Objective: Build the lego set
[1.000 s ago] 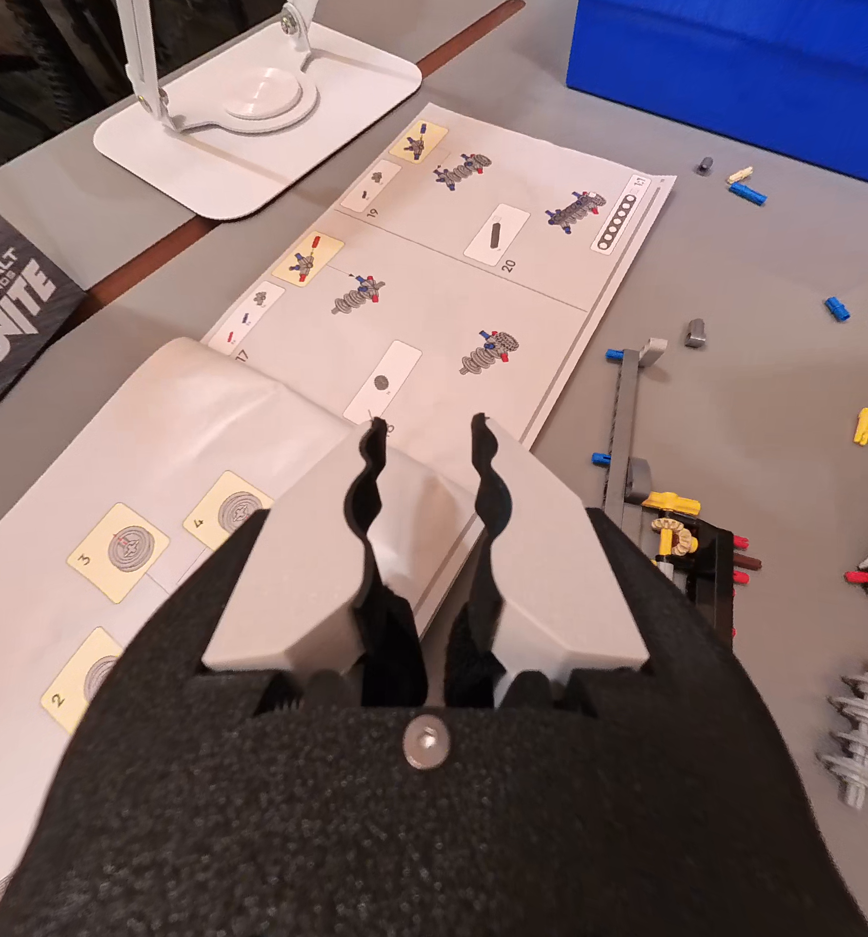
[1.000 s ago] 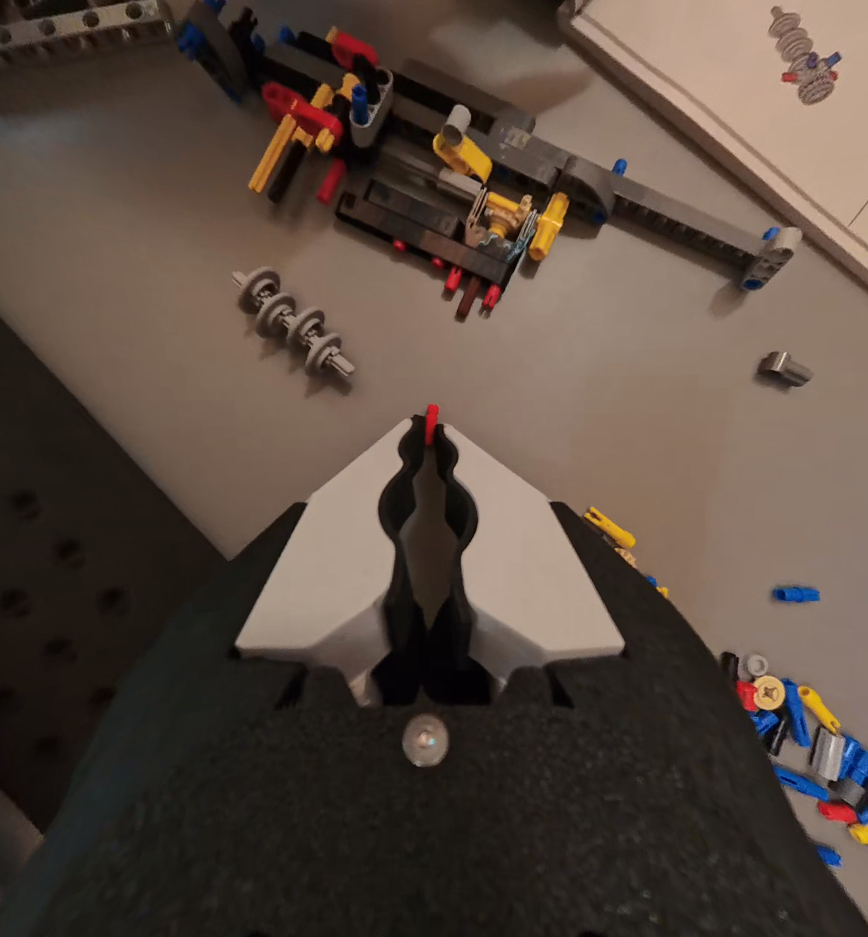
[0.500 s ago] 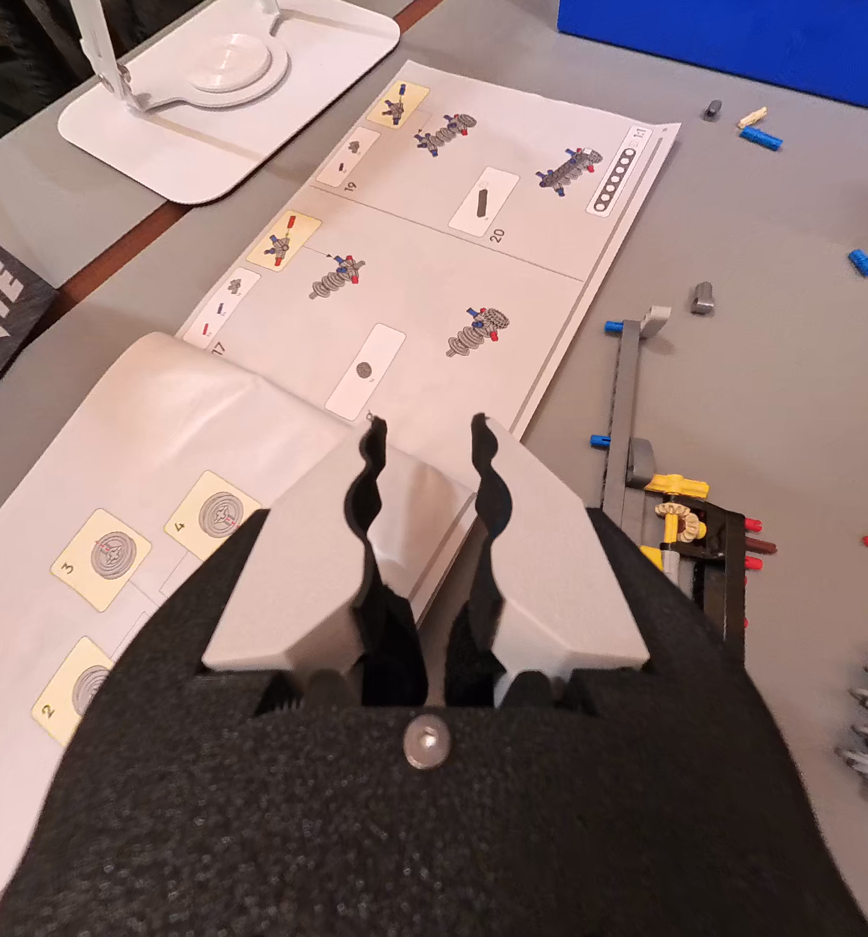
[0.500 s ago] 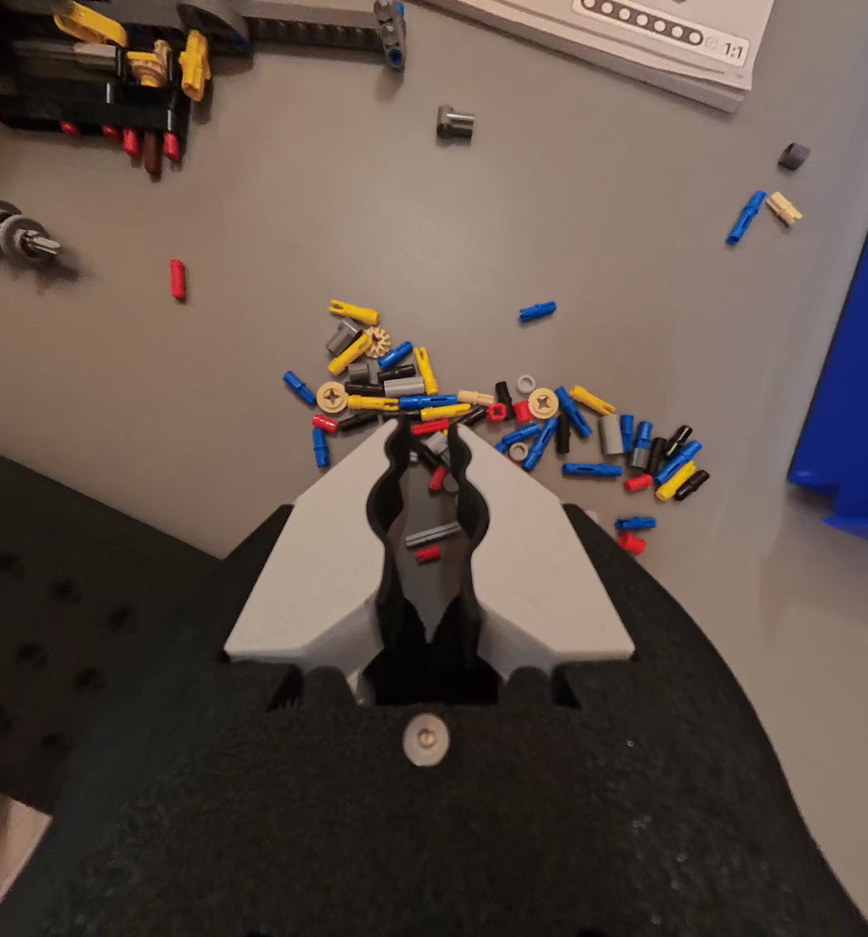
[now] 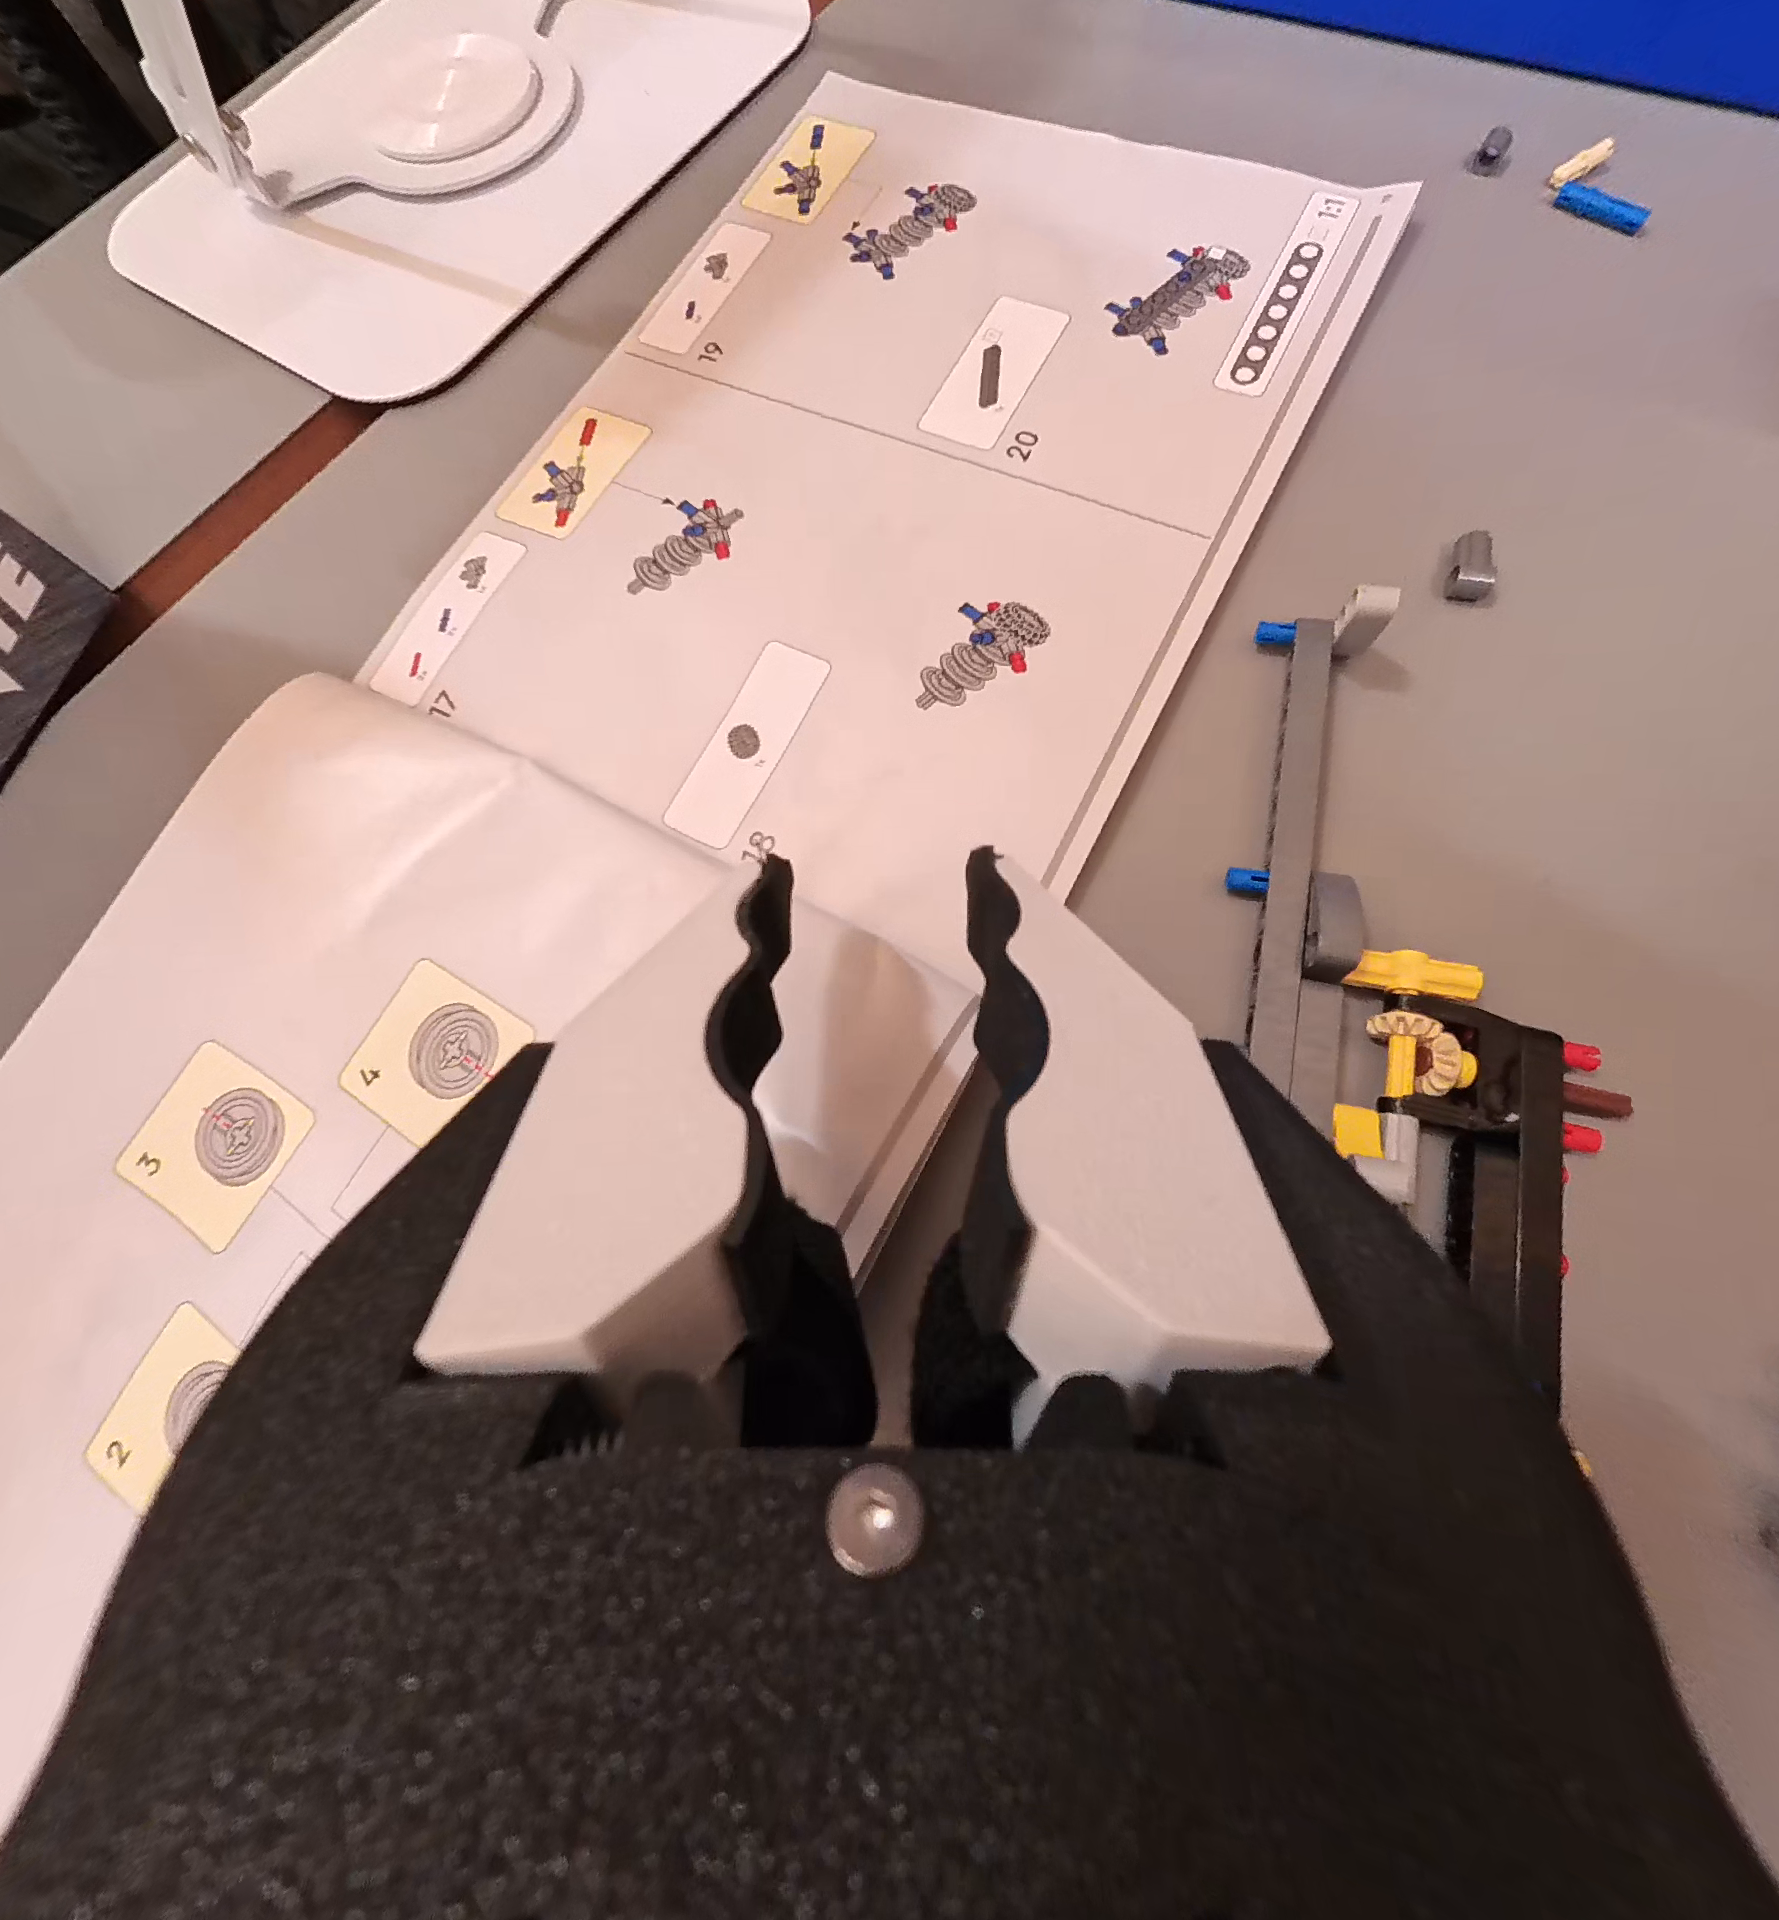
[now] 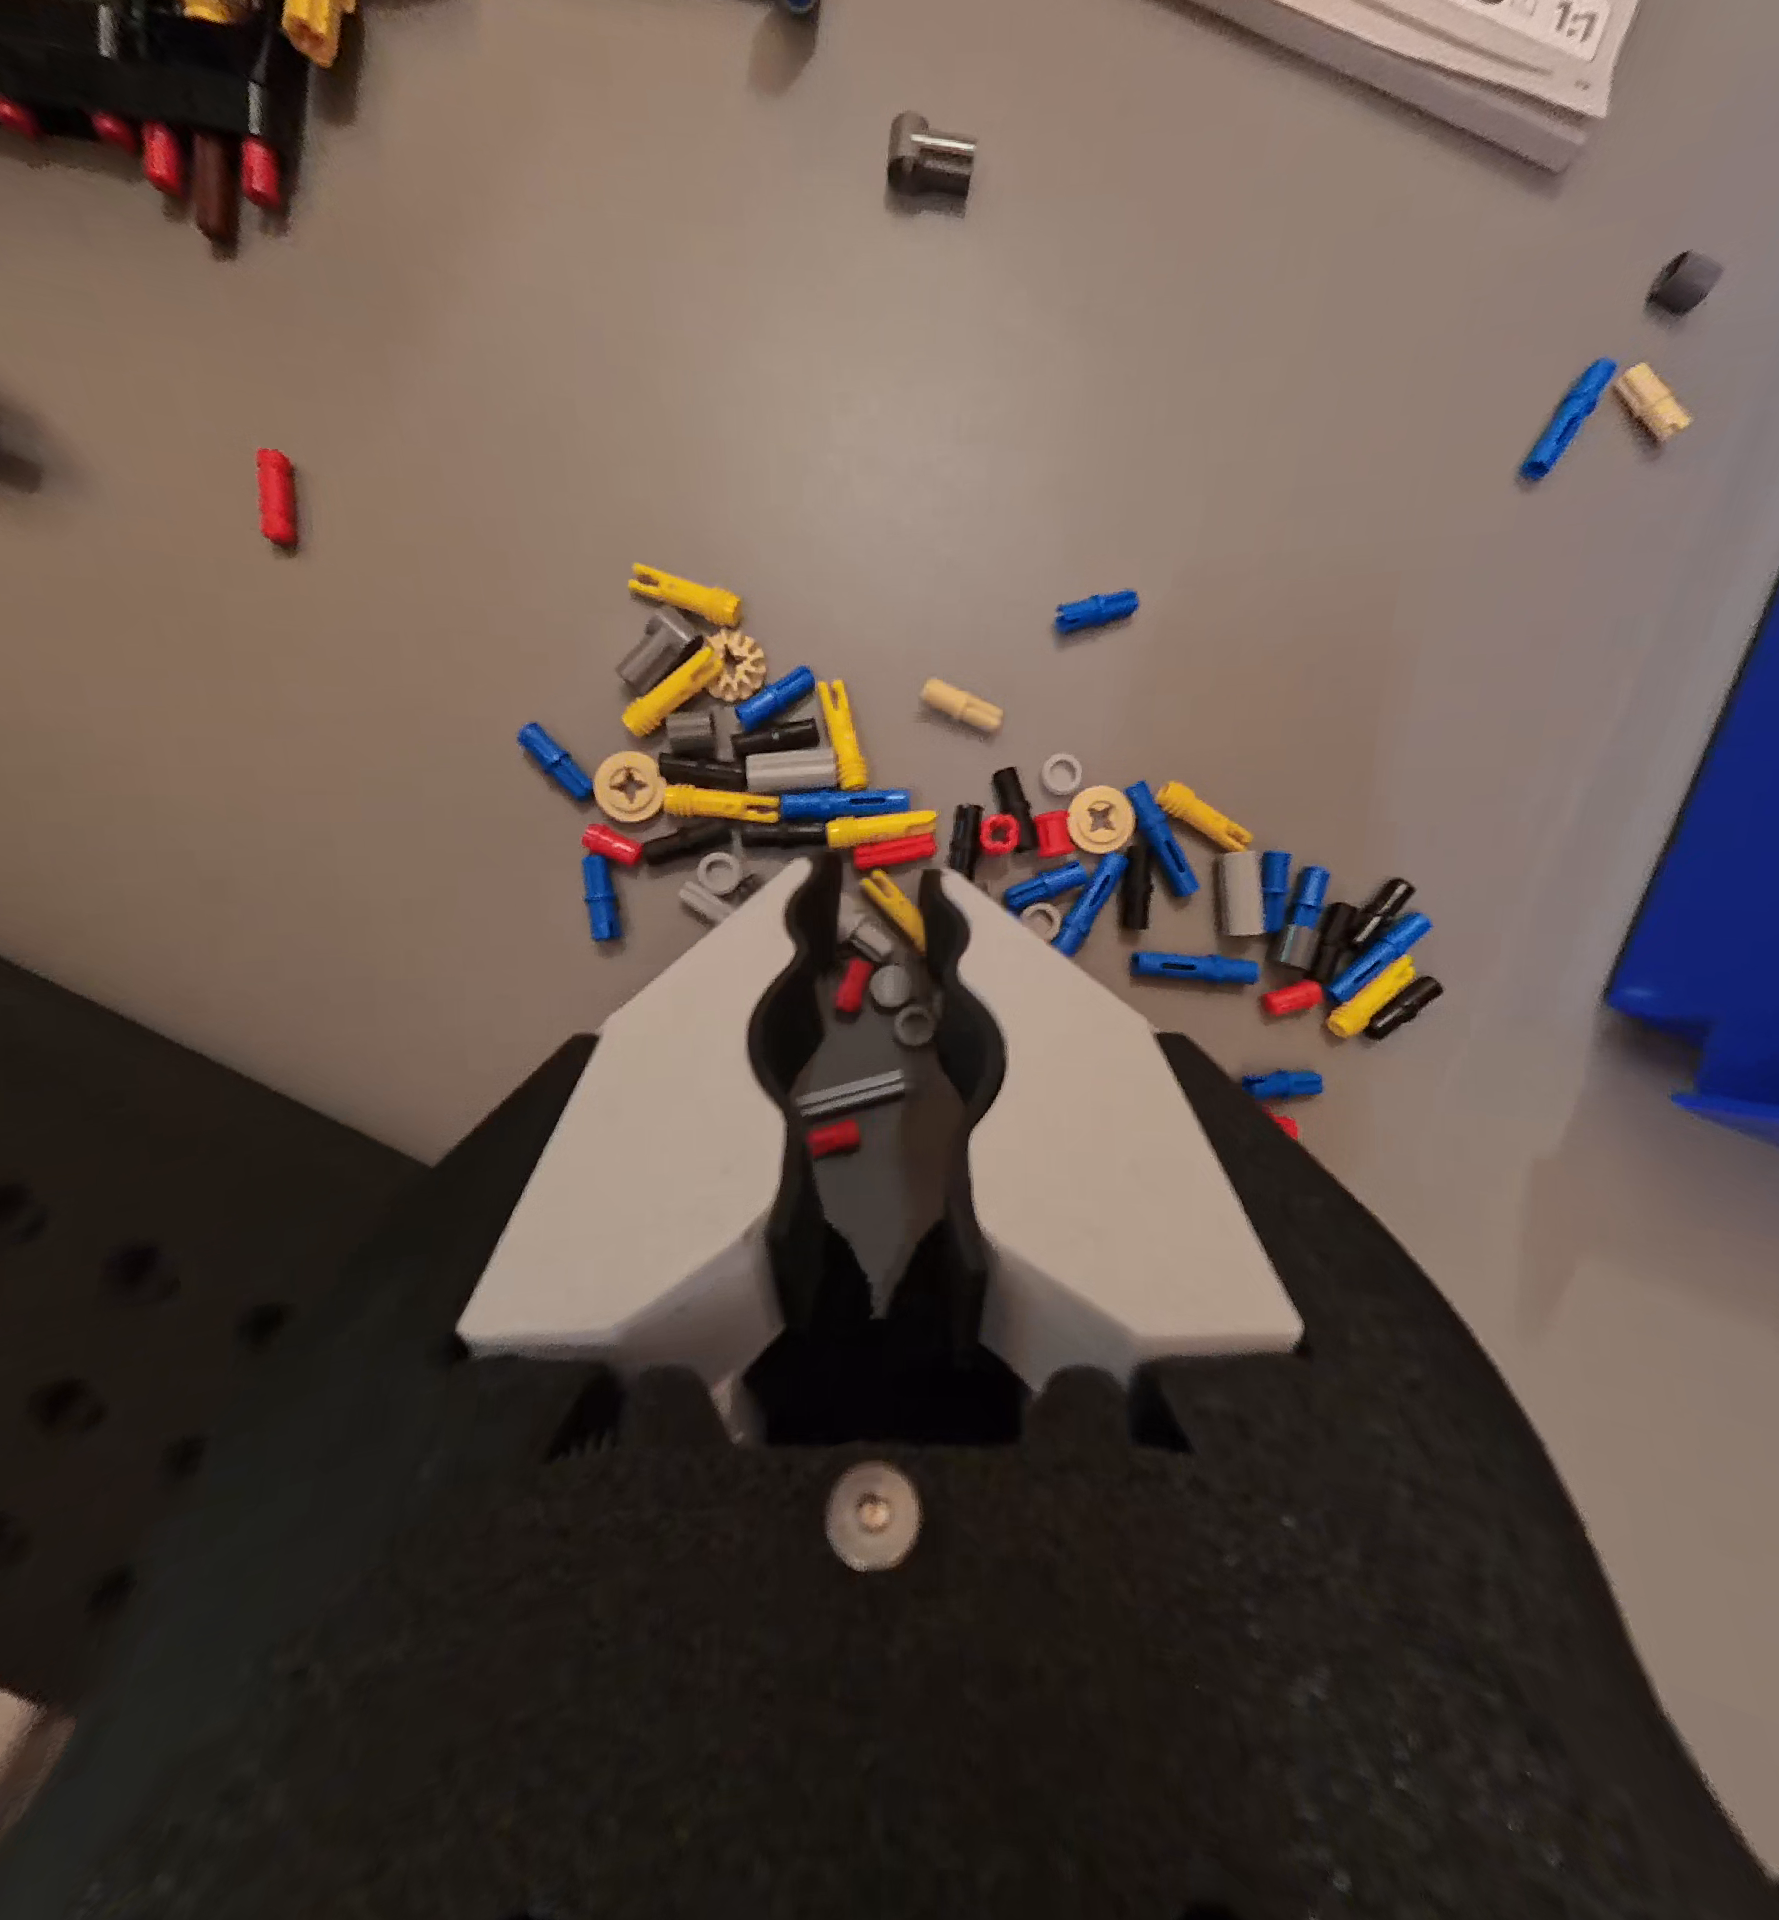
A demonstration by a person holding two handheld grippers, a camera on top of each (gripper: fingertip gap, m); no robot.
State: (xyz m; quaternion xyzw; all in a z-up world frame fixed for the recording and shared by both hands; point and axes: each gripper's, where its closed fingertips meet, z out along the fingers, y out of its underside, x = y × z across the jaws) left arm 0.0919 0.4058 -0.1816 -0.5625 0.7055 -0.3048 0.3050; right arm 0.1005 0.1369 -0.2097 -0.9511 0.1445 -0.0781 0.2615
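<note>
— So, what's the bench like?
— Grey table point(image 5: 1487, 727) with the open manual point(image 5: 864, 468) lying flat, a white stand base point(image 5: 365, 239) behind it, a blue bin point(image 6: 1758, 831) at the right. The half-built model point(image 5: 1467, 1122) sits just right of the manual, a long grey beam point(image 5: 1300, 810) running out from it.
— Anything changed since a second ago?
— Yes. The right gripper point(image 6: 877, 883) had a red pin pinched at its tips over by the model; now that red pin point(image 6: 276, 495) lies alone on the table, and the gripper hangs over the pin pile point(image 6: 864, 810), jaws a narrow gap apart, holding nothing.
— And the left?
— The left gripper point(image 5: 877, 857) has barely shifted: above the manual's lower edge, jaws wide, empty.
— Loose bits?
— A dark grey connector point(image 6: 929, 156) near the manual's corner.
</note>
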